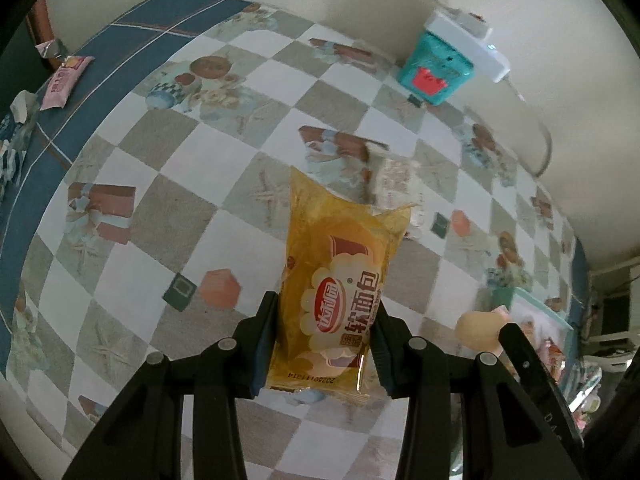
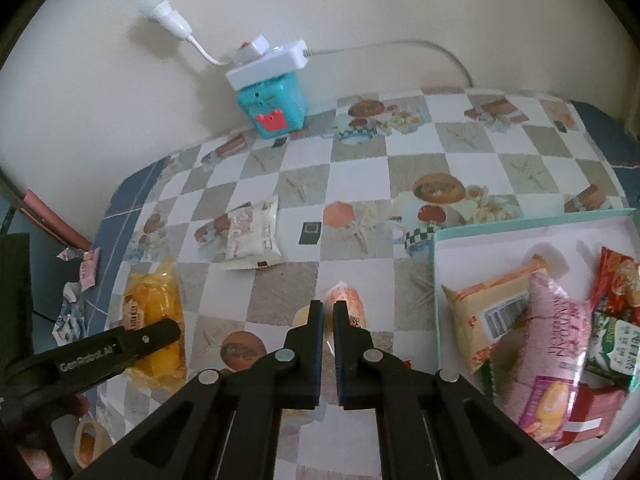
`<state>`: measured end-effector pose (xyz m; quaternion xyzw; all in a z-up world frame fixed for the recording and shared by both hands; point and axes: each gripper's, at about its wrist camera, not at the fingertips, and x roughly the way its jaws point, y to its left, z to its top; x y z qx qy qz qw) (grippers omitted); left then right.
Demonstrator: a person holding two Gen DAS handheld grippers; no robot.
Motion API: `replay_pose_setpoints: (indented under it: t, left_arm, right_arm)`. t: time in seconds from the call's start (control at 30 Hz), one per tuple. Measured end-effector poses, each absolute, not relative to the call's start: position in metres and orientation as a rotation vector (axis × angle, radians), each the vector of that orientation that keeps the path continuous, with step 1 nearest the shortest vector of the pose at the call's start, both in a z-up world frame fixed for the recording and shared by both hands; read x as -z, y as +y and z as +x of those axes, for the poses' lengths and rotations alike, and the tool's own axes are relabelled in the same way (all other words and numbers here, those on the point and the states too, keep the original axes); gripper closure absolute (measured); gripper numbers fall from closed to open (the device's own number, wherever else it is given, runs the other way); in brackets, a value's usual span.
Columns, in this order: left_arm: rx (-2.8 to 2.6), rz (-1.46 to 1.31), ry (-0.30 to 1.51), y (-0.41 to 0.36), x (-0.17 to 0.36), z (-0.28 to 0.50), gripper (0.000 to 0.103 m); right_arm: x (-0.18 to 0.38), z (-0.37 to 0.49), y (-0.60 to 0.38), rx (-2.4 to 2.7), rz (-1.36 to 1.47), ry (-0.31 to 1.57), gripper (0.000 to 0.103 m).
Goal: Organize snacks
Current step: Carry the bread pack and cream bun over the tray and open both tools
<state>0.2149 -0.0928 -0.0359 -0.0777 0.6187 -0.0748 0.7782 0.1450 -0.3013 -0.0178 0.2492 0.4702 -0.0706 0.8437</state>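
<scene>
**Carrying two snacks to the tray**

Left claw (image 1: 324, 344) clamped on yellow bread packet (image 1: 332, 296), hanging clear above tabletop (image 1: 160, 220). Right claw (image 2: 328, 344) pinched nearly closed on orange-wrapped snack (image 2: 346, 304). Best kept level, swung toward tray (image 2: 436, 264) at three o'clock; white packet (image 2: 252, 236) waiting farther off, eleven o'clock.

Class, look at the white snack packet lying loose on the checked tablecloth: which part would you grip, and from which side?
Grip the white packet across its narrow width at mid-length, coming straight down from above. It lies flat with its puffed long sides clear of other things, so the jaws probably fit either side; its crimped ends look too thin to hold firmly.
</scene>
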Motion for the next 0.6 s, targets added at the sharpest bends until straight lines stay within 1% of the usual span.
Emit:
replay_pose_setpoints:
  t: [0.17,0.4,0.5,0.6]
  left_arm:
    - [0.236,-0.159,1.292,-0.114,0.012,0.207,0.059]
    - [0.442,-0.094,1.2,-0.173,-0.035,0.176,0.059]
    - [0.544,-0.039,1.176,-0.209,-0.045,0.156,0.059]
    - [0.623,0.016,1.181,-0.241,-0.043,0.138,0.059]
  right_arm:
    - [-0.009,0.126,-0.314,0.159,0.528,0.931,0.098]
    - [-0.049,0.077,-0.362,0.238,0.512,0.833,0.098]
    - [-0.056,0.059,-0.387,0.291,0.488,0.829,0.098]
    - [-0.05,0.036,-0.417,0.364,0.51,0.848,0.098]
